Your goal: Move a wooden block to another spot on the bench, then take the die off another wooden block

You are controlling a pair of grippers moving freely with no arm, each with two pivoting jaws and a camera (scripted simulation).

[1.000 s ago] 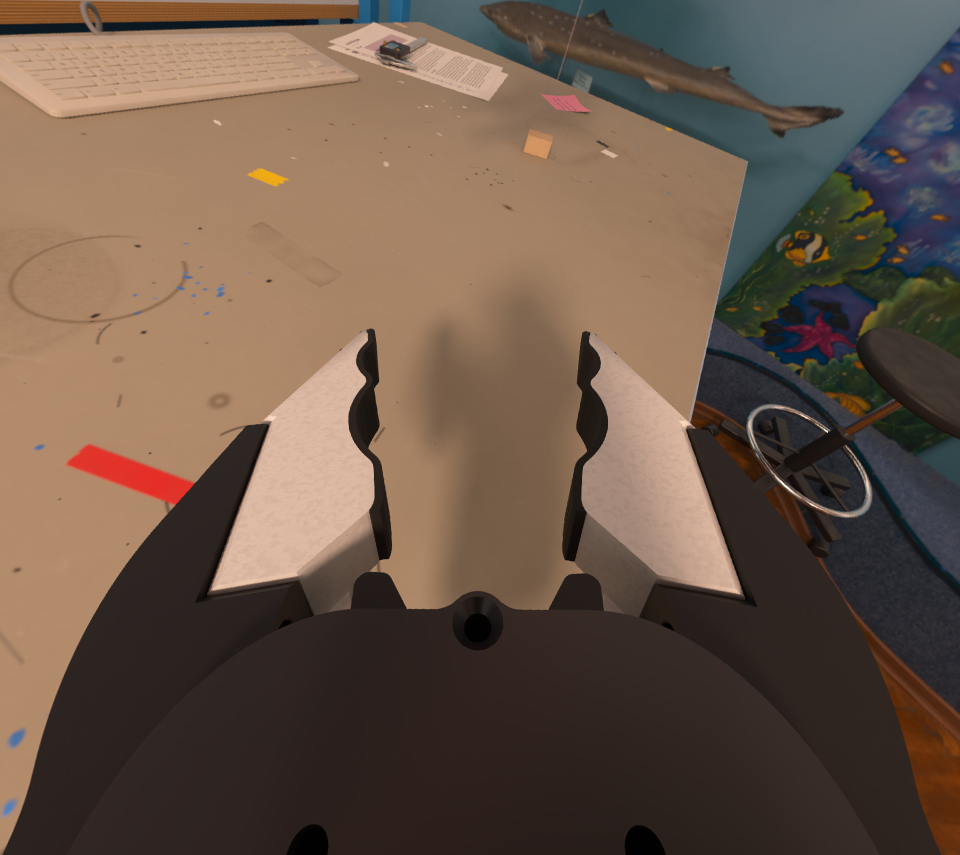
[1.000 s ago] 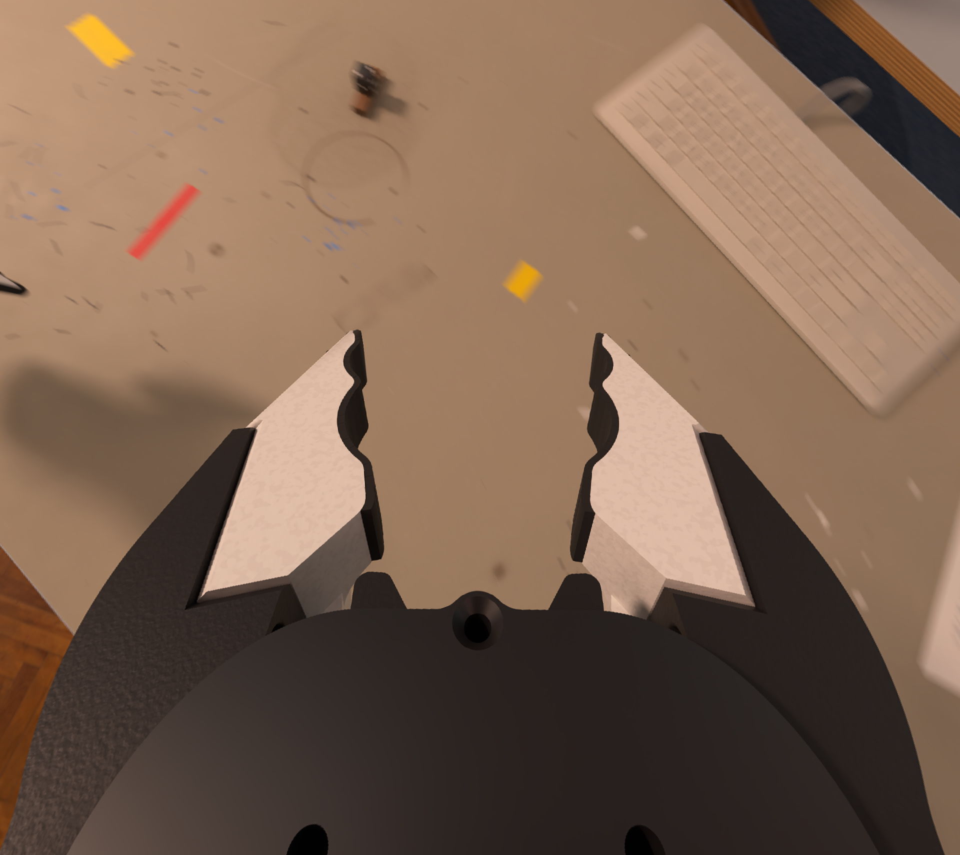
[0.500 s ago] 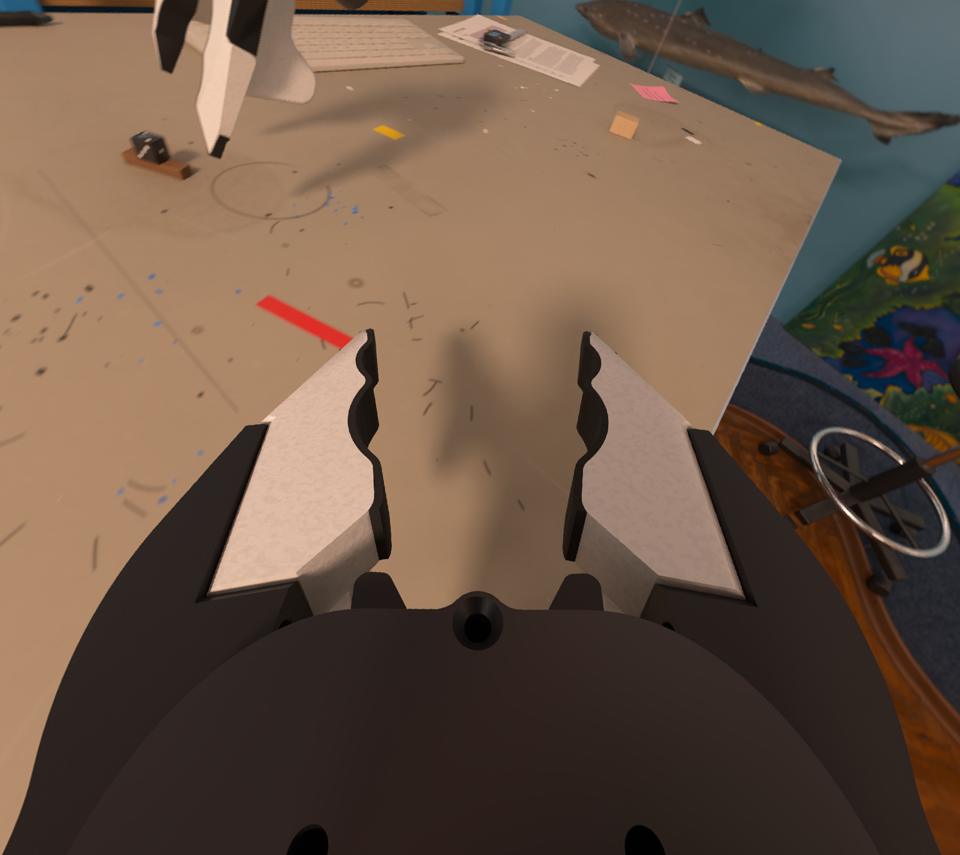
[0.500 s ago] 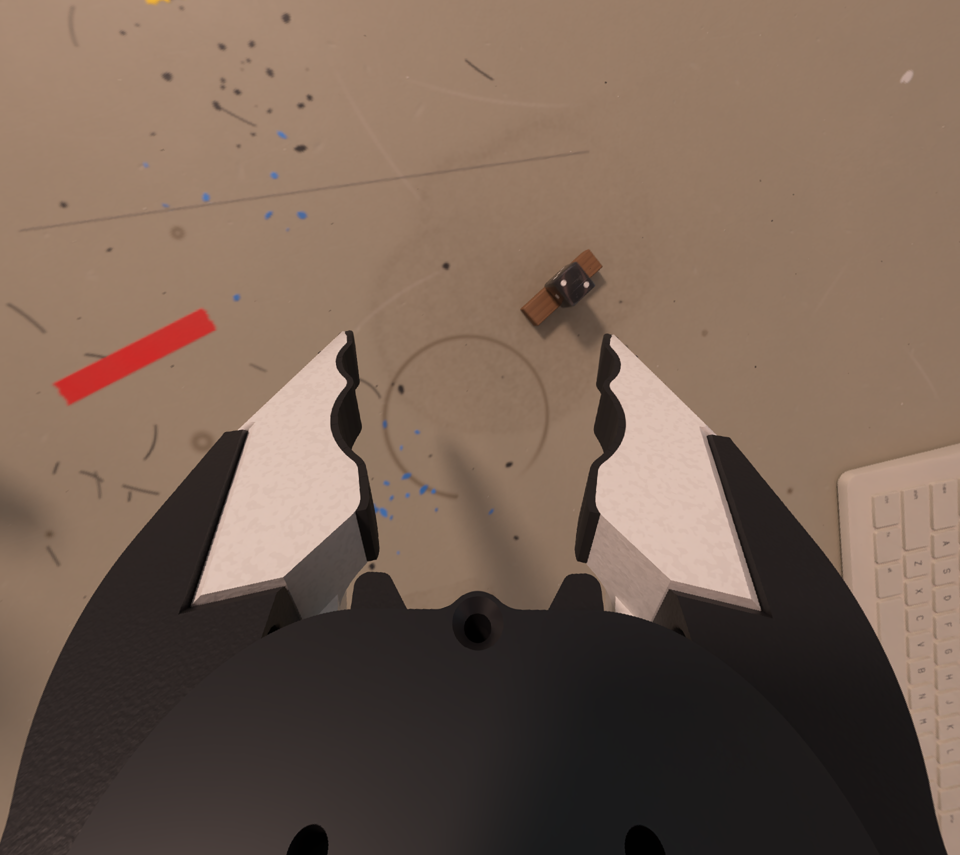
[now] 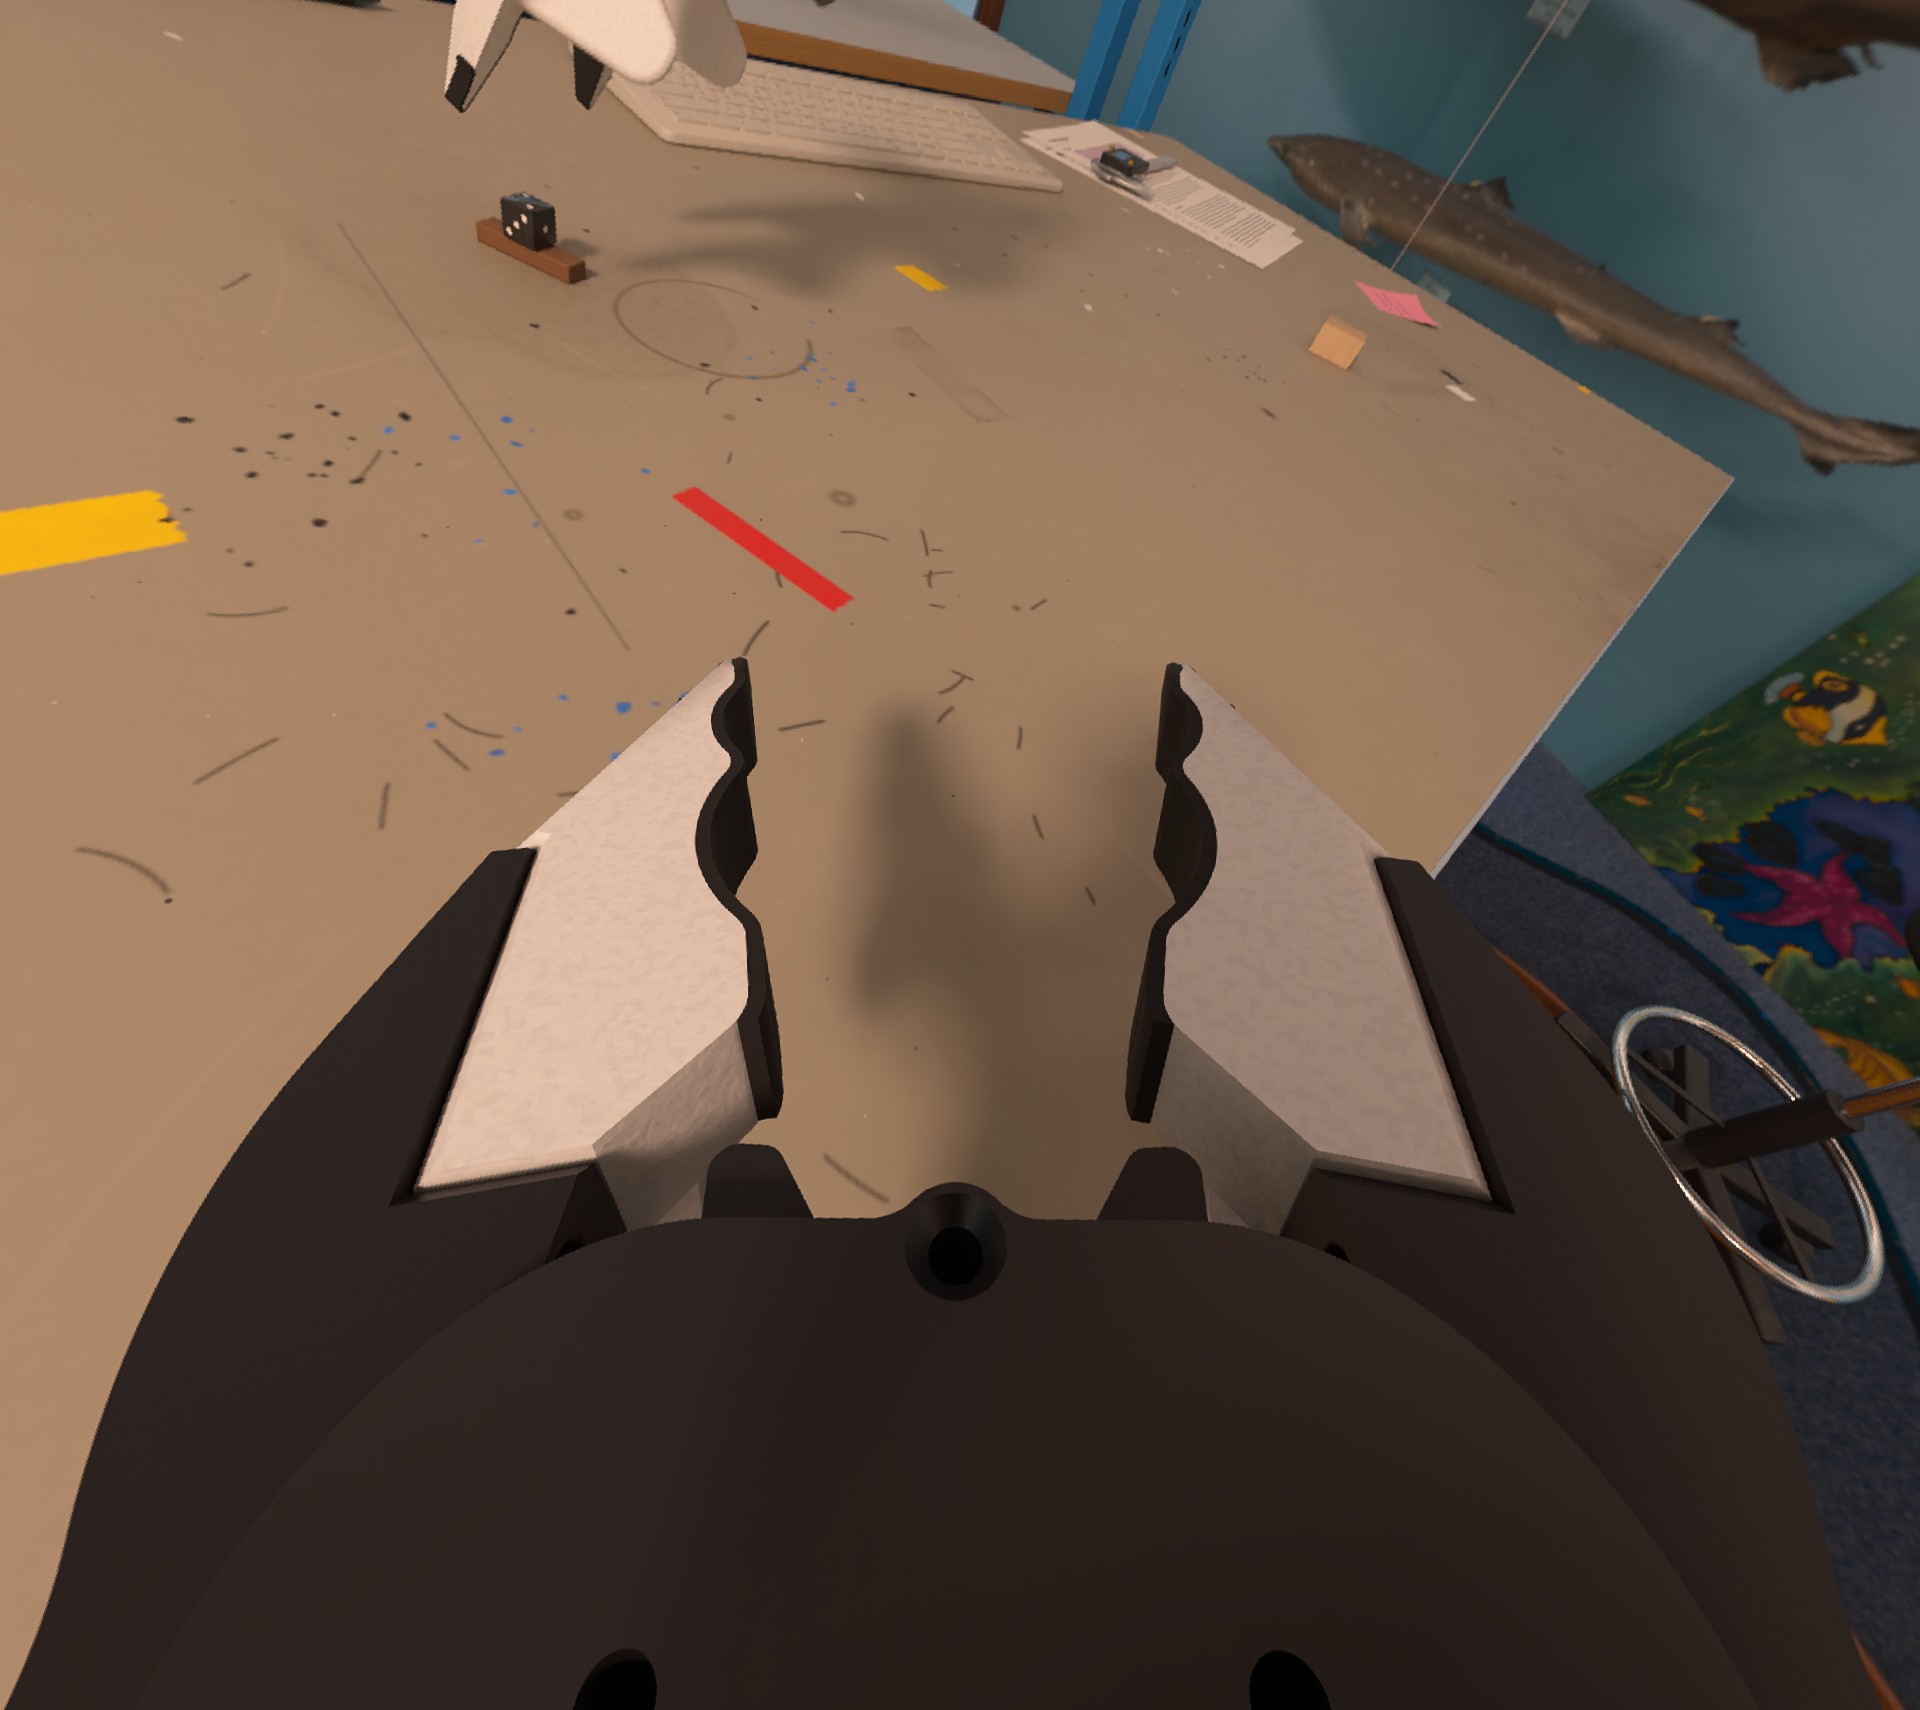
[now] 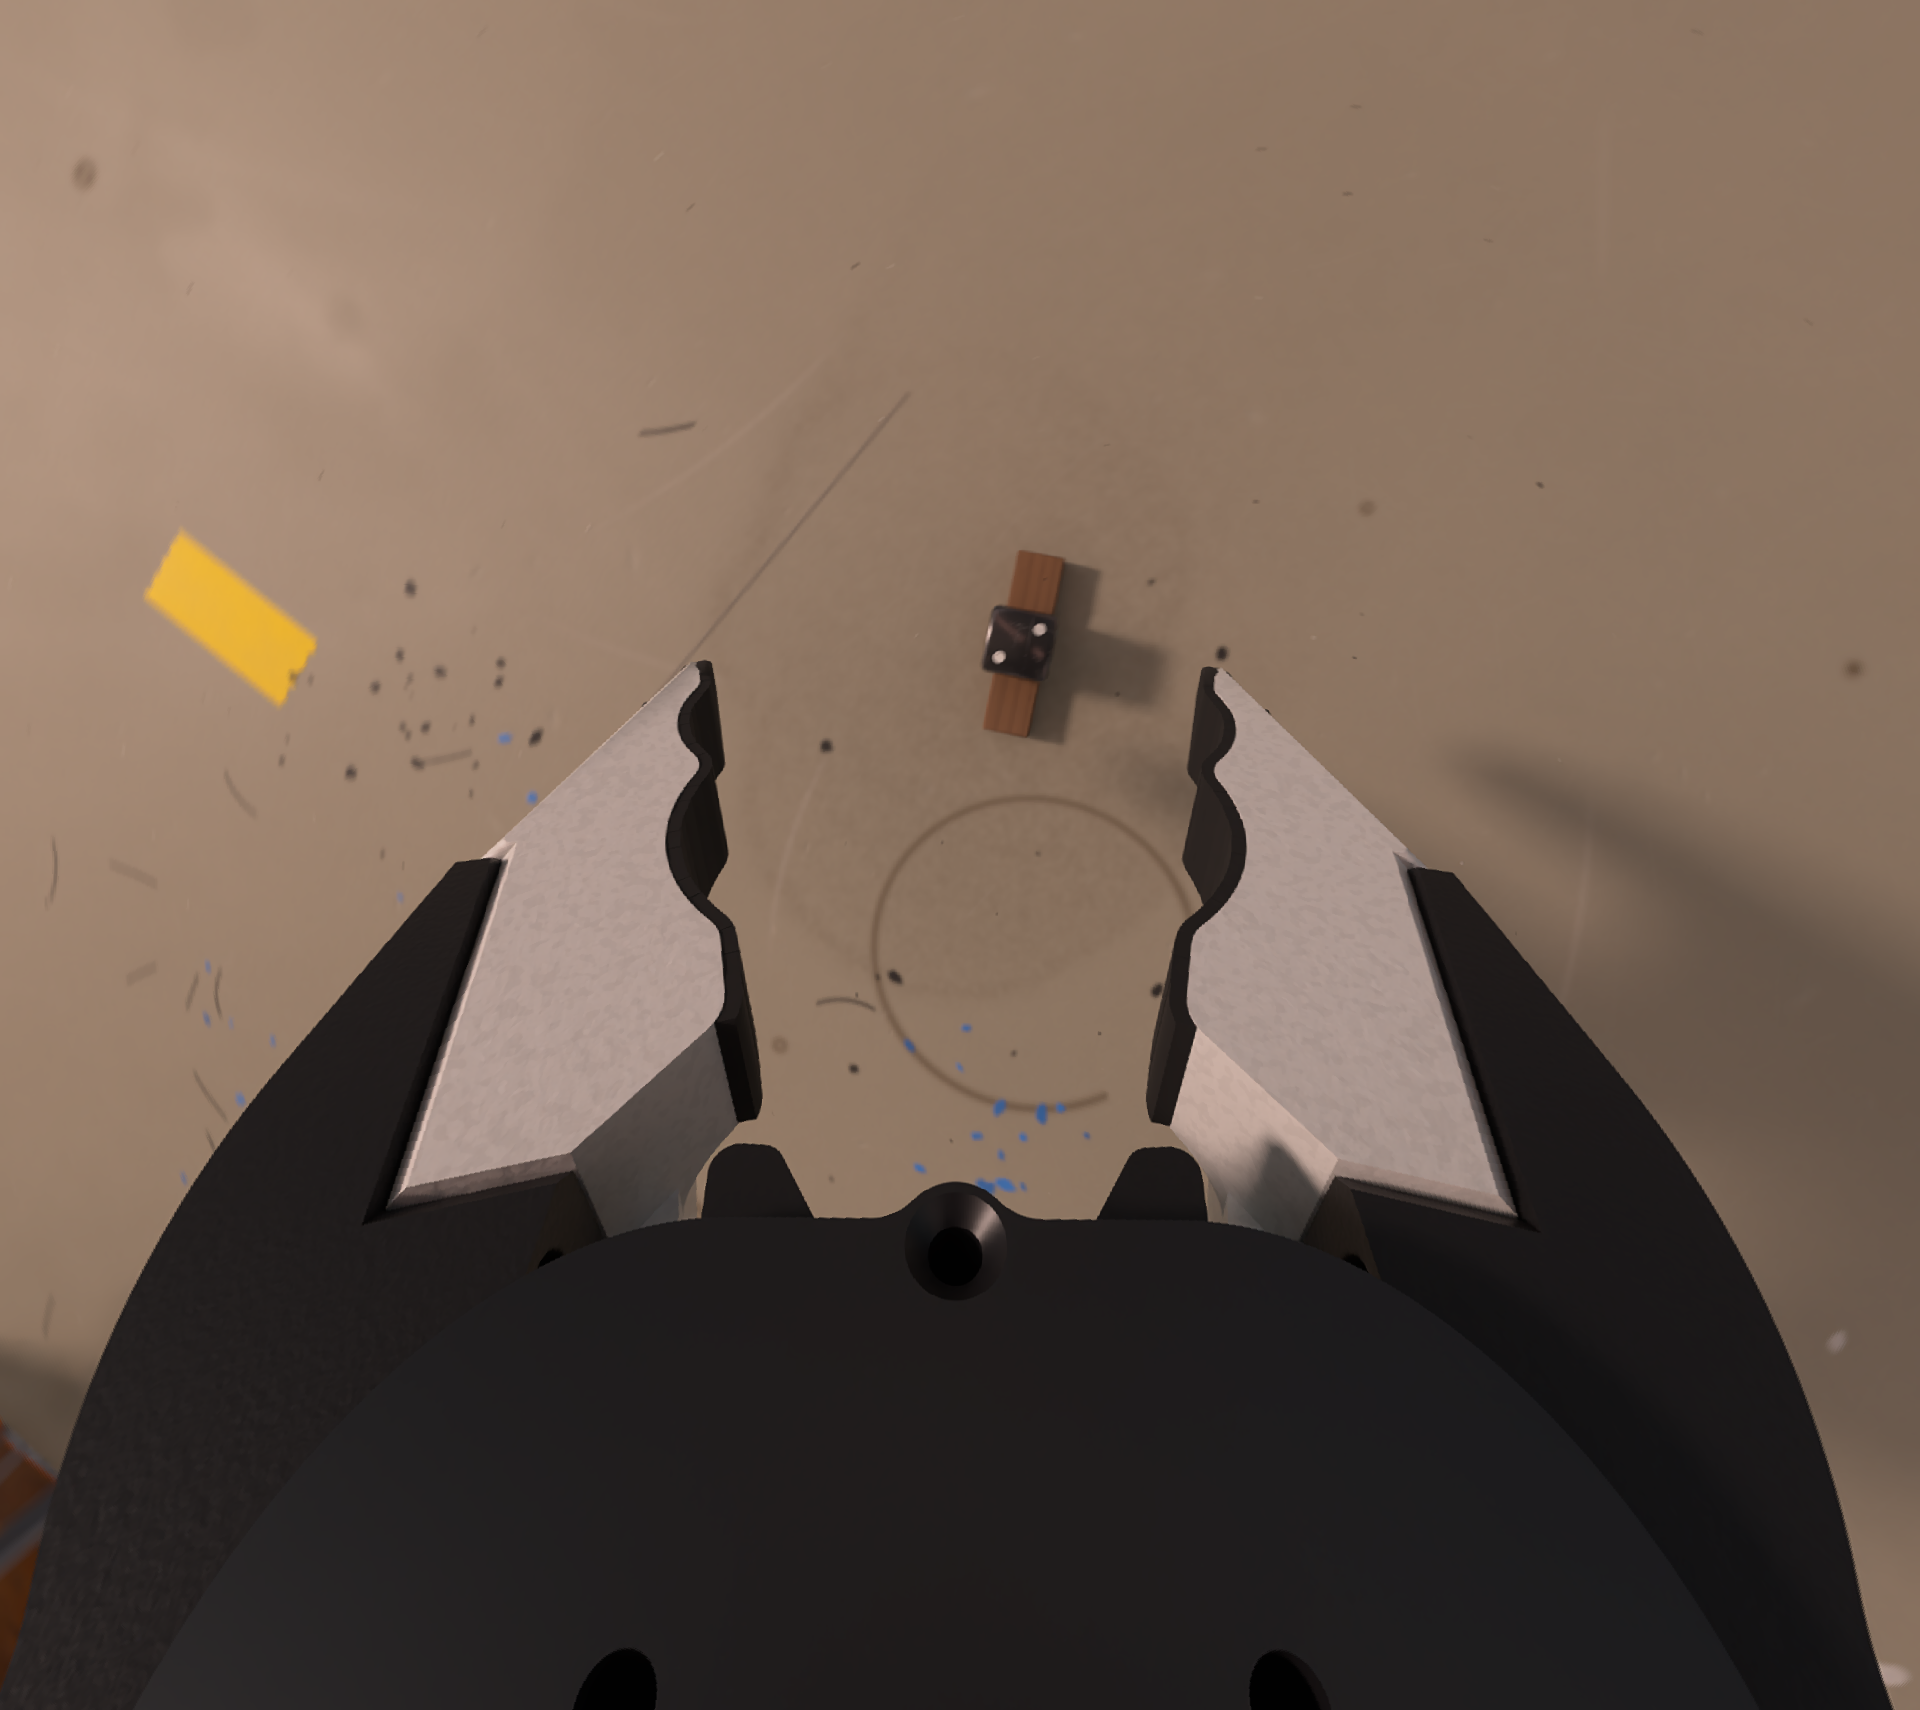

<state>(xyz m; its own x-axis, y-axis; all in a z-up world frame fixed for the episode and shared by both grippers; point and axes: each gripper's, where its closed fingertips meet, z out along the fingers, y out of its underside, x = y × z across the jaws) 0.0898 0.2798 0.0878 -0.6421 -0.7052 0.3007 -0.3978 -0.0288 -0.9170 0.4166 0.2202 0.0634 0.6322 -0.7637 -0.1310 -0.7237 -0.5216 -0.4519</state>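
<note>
The right tool (image 6: pixel 954 673) is held above the table (image 6: pixel 1247 102), fingers spread and empty. The die (image 6: pixel 1019 644) sits on a dark block (image 6: pixel 1025 585) just ahead of it. The left tool (image 5: pixel 954 673) is likewise spread and empty. A pale block (image 5: pixel 1337 342) lies well apart, near the table's far edge.

Two matching black-and-white grippers

Left gripper (image 5: pixel 954 673) and right gripper (image 6: pixel 954 673): rounded matte-black bodies, speckled off-white fingers (image 5: pixel 623 912) with scalloped black inner pads, one central screw hole.
</note>
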